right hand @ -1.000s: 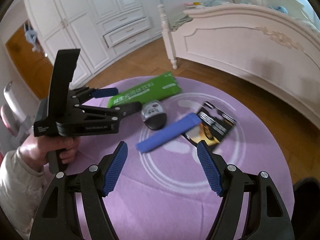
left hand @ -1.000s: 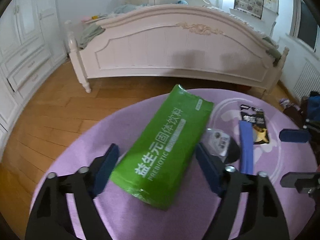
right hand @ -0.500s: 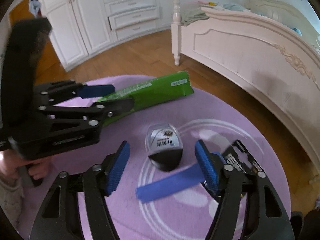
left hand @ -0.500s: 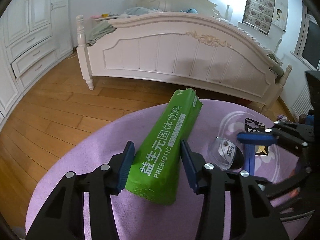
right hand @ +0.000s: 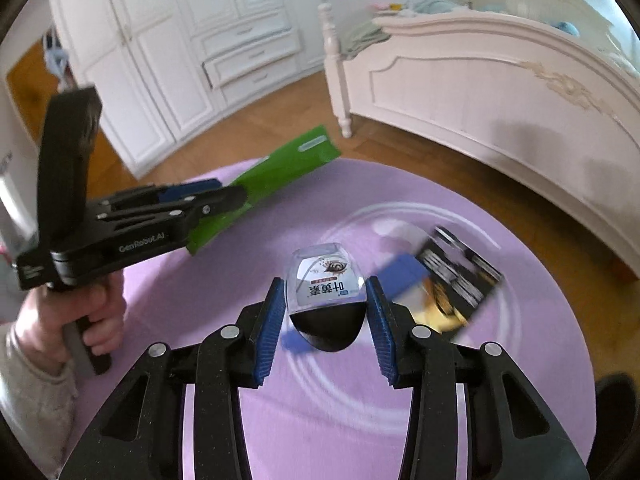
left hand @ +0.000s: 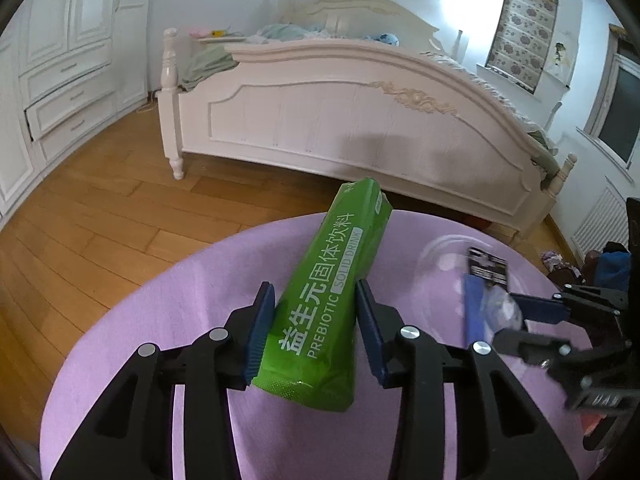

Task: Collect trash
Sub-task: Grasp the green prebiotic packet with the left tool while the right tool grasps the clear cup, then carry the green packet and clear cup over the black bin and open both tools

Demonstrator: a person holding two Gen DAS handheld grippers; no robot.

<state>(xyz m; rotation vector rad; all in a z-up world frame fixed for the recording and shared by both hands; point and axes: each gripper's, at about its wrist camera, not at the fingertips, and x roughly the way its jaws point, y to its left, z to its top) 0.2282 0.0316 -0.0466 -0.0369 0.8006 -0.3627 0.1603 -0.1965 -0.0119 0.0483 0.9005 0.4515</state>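
Observation:
A green drink-powder pouch (left hand: 336, 280) is pinched between the blue pads of my left gripper (left hand: 314, 292), whose jaws are closing; the pouch curls and its far end sticks out above the purple rug (left hand: 200, 280). In the right wrist view the pouch (right hand: 280, 168) hangs clear of the rug. My right gripper (right hand: 325, 284) is closing on a small clear-and-black container (right hand: 326, 304), with both pads against its sides. A blue strip (right hand: 404, 272) and a black packet (right hand: 460, 276) lie just right of it.
A white bed (left hand: 360, 120) stands beyond the rug, with white wardrobes and drawers (right hand: 160, 60) at the left. Wood floor (left hand: 100, 220) surrounds the round rug. A person's hand (right hand: 80, 320) grips the left gripper's handle. A radiator (left hand: 596, 224) is at the far right.
Both pairs of jaws have narrowed. The left ones closed on the green pouch and raised it. The right gripper moved forward from the blue strip and closed around the small container.

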